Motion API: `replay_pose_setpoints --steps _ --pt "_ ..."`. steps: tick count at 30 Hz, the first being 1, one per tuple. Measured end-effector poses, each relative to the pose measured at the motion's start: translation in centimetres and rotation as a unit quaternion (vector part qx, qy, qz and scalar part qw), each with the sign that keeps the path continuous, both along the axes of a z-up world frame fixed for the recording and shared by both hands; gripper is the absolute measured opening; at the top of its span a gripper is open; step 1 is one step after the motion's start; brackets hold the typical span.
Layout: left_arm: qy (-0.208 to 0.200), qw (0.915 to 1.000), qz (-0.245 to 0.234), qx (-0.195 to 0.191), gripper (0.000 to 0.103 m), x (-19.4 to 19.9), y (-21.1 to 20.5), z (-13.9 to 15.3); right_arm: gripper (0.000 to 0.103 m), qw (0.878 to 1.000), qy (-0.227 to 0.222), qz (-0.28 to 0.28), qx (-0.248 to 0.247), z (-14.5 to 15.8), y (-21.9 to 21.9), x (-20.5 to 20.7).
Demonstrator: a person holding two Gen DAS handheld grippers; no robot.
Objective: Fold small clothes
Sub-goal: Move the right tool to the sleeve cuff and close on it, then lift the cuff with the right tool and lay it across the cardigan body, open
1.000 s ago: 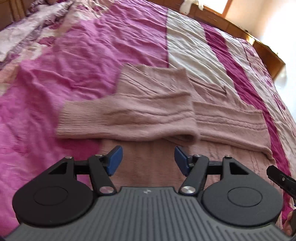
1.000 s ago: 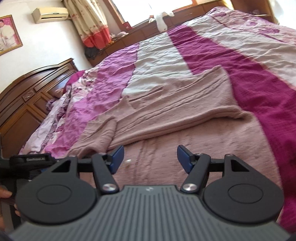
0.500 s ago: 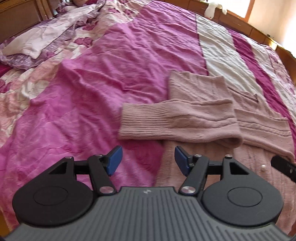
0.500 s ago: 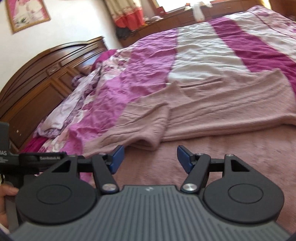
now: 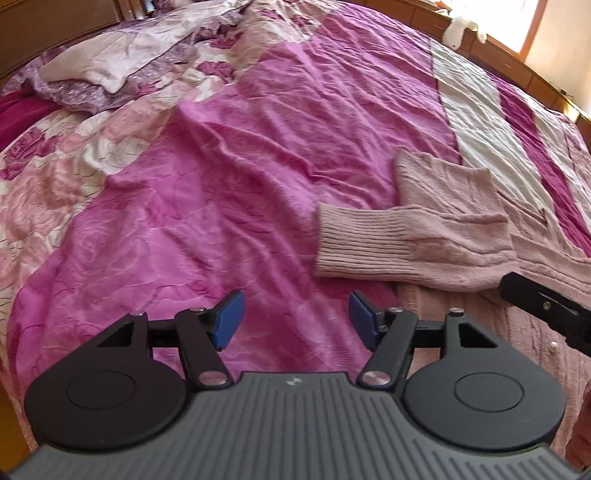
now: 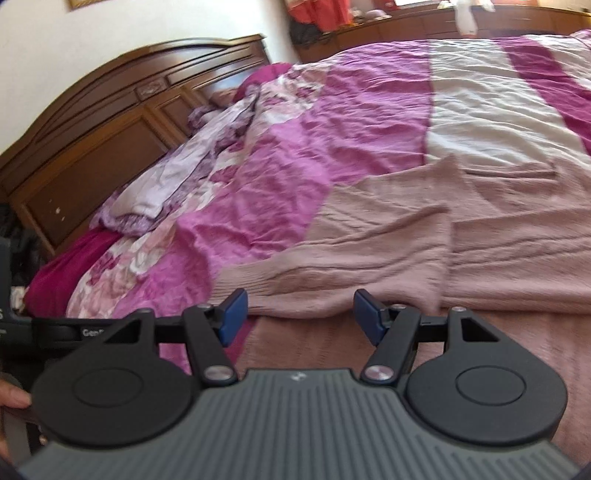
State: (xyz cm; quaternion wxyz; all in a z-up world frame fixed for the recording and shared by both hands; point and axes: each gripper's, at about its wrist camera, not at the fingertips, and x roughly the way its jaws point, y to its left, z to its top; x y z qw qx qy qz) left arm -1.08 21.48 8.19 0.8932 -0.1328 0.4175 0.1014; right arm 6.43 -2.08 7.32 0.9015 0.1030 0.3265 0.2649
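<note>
A dusty-pink knitted sweater (image 5: 443,236) lies flat on the bed, one sleeve folded across its body with the ribbed cuff (image 5: 354,243) pointing left. It also shows in the right wrist view (image 6: 406,251). My left gripper (image 5: 295,319) is open and empty, over the pink bedspread left of the sweater's lower edge. My right gripper (image 6: 299,315) is open and empty, just short of the folded sleeve's cuff (image 6: 258,284). Part of the right gripper (image 5: 546,306) shows at the right edge of the left wrist view.
The bed has a magenta, pink and cream striped bedspread (image 5: 240,177). A crumpled floral pillow or blanket (image 5: 122,70) lies at the head end. A dark wooden headboard (image 6: 110,129) stands behind it. A wooden ledge (image 6: 424,22) runs along the far side.
Both grippers have swung left: the sweater has slid to the right in the left wrist view, and the sleeve cuff now sits right in front of the right gripper. Both stayed open.
</note>
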Motion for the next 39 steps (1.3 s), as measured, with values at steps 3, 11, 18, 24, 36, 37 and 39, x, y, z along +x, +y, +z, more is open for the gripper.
replay_pose_setpoints --steps 3,11,18,24,36,37,39 --pt "0.002 0.9999 0.013 0.001 0.07 -0.3 0.9 -0.2 0.067 1.0 0.001 0.019 0.002 -0.1 1.6 0.5" --pt "0.018 0.9991 0.039 -0.001 0.07 -0.8 2.0 -1.2 0.067 0.997 -0.009 0.07 -0.026 -1.0 4.8 1.4" --pt "0.012 0.9988 0.045 -0.011 0.07 -1.2 2.7 -1.7 0.067 0.992 -0.016 0.108 -0.057 -2.0 7.6 2.1" --pt "0.009 0.9983 0.054 -0.021 0.07 -1.4 3.0 -1.9 0.066 0.981 -0.021 0.15 -0.12 -3.4 10.9 3.1" --pt "0.006 0.9983 0.052 -0.023 0.07 -1.6 3.1 -2.3 0.012 0.982 -0.01 0.139 -0.126 -3.8 11.5 4.6" --pt "0.006 0.9983 0.052 -0.023 0.07 -1.6 3.1 -2.3 0.012 0.985 -0.01 0.134 -0.112 -3.4 11.0 4.7" --pt "0.006 0.9984 0.051 -0.024 0.07 -1.5 3.0 -2.2 0.011 0.989 -0.016 0.121 -0.086 -2.1 9.9 4.9"
